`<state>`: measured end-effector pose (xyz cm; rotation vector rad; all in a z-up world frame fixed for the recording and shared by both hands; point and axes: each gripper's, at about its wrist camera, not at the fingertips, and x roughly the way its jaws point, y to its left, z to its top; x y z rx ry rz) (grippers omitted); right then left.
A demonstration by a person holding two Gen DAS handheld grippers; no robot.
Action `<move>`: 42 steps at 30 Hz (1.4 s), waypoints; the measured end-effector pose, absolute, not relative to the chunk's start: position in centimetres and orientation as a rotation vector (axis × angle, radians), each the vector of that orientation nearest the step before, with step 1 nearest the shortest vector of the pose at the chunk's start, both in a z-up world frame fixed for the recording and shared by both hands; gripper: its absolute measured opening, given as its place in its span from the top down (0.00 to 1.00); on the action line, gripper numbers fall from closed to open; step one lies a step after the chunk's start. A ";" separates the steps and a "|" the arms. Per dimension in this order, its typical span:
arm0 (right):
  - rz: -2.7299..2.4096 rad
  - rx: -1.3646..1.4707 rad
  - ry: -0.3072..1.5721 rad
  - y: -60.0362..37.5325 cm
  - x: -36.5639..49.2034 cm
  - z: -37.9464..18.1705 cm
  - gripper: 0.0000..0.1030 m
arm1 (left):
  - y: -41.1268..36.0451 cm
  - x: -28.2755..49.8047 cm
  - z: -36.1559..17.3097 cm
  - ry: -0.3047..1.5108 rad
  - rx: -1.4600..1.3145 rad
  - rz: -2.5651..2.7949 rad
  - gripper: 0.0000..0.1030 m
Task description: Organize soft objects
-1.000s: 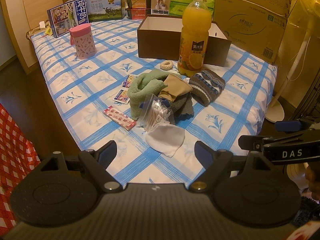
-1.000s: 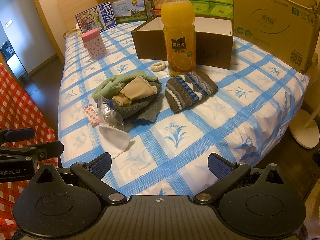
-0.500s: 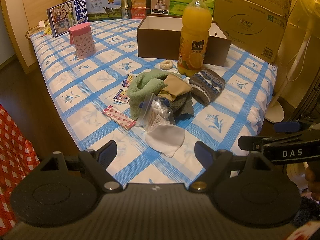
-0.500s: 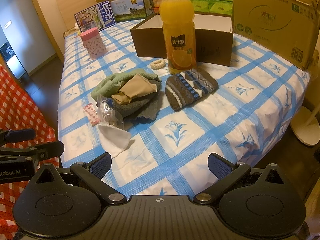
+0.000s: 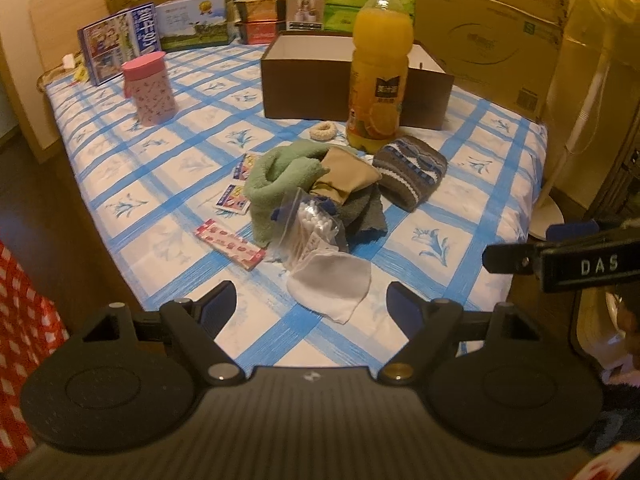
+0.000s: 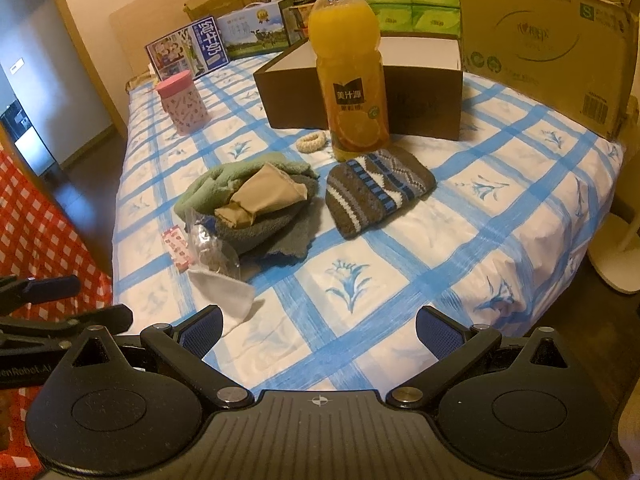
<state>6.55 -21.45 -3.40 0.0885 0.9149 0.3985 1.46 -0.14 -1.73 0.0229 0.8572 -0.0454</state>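
Observation:
A heap of soft things lies mid-table: a green towel [image 5: 280,180] [image 6: 224,180], a tan cloth [image 5: 348,178] [image 6: 264,196] on top, and a grey towel [image 5: 366,216] [image 6: 268,232] beneath. To its right is a knitted striped hat [image 5: 410,172] [image 6: 378,192]. A white cloth pad [image 5: 332,284] [image 6: 224,292] lies nearest me. An open brown box [image 5: 344,76] [image 6: 404,92] stands behind. My left gripper [image 5: 312,304] and my right gripper [image 6: 318,330] both hang open and empty over the near table edge, short of the heap.
An orange juice bottle [image 5: 378,68] [image 6: 352,64] stands before the box, a cream scrunchie [image 5: 322,131] beside it. A bag of cotton swabs [image 5: 310,226], small packets [image 5: 230,240], a pink canister [image 5: 149,88], cartons and a large cardboard box [image 5: 492,32] crowd the checked tablecloth [image 6: 500,216].
Both grippers have drifted slightly; the right wrist view shows the heap and hat a little farther off. Nothing on the table has moved and both grippers remain open.

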 end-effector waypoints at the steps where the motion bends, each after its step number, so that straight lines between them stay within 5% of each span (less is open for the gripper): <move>1: 0.399 0.090 0.911 -21.5 6.7 -3.5 0.01 | -0.2 1.5 -1.9 0.852 0.028 -0.053 0.22; 28: 0.412 0.112 0.870 -20.8 9.3 -6.9 0.02 | -0.7 6.4 -9.4 0.826 0.066 -0.124 0.32; 36: 0.385 0.116 0.900 -21.2 9.8 -7.7 0.05 | -0.9 7.9 -10.6 0.814 0.085 -0.144 0.45; 42: 0.384 0.111 0.905 -21.0 9.6 -7.9 0.05 | -1.2 7.8 -11.0 0.815 0.112 -0.174 0.70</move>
